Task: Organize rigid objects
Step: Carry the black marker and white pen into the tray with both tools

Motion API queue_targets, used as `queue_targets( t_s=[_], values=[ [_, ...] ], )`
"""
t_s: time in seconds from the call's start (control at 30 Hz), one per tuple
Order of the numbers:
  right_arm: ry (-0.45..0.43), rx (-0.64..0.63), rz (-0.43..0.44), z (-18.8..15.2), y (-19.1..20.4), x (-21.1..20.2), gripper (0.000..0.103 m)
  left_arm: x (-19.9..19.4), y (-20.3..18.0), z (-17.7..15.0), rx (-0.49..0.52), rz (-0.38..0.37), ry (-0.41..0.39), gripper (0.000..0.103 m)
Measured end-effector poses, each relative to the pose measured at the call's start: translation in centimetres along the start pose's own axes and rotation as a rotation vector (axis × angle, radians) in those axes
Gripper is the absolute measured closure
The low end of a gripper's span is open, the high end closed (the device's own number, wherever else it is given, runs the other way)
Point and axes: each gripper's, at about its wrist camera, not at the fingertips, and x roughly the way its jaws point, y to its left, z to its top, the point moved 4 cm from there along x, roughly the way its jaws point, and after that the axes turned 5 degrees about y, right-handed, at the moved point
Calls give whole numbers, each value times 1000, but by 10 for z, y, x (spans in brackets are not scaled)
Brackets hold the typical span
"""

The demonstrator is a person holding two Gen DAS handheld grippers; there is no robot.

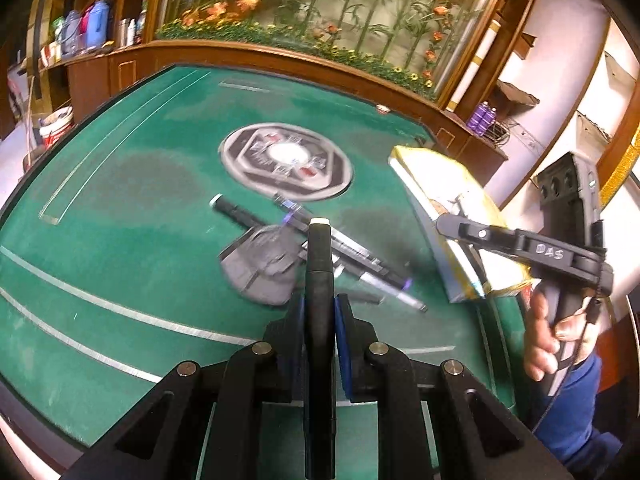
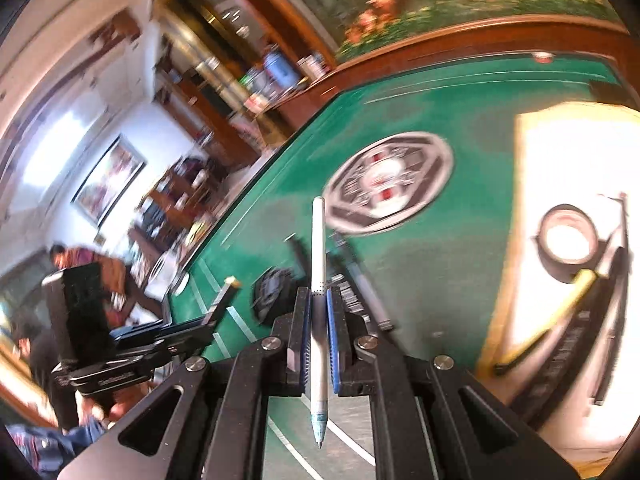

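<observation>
the surface (image 1: pixel 120 240) is green felt with pale curved lines and a round grey emblem (image 1: pixel 286 161) at its middle, edged in brown wood. behind it runs a wooden cabinet (image 1: pixel 280 56) below a panel of bamboo and orange flowers (image 1: pixel 320 4); shelves with bottles (image 1: pixel 88 24) stand left. the left hand-held gripper (image 1: pixel 319 308) is closed on a black marker (image 1: pixel 319 256). the right hand-held gripper (image 2: pixel 318 332) is clamped on a white pen (image 2: pixel 318 248), above the felt. more pens (image 1: pixel 352 252) and a grey pouch (image 1: pixel 260 268) lie near the emblem; a yellow-rimmed box (image 1: pixel 448 184) sits right.
</observation>
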Motion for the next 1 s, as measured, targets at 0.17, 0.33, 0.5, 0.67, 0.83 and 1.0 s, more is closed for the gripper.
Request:
queue_targets(
  t_s=[0.17, 0.33, 0.5, 0.67, 0.83, 1.0],
  values=[
    [-120, 120, -51, 10, -46, -40, 96, 13, -44, 31, 61, -78, 7, 88],
    [-234, 273, -230, 8, -100, -81, 96, 43, -94, 51, 97, -168, 50, 89],
    [-280, 364, -404, 4, -132, -97, 96, 80, -143, 64, 133, -247, 105, 89],
    [-283, 406, -452, -1, -143, -102, 96, 124, -177, 77, 148, -240, 145, 89],
    [-272, 435, -482, 0, -156, -103, 96, 150, -188, 78, 148, -227, 179, 89],
    [-263, 450, -500, -3, -158, -105, 96, 162, -192, 73, 147, -223, 198, 89]
  ],
)
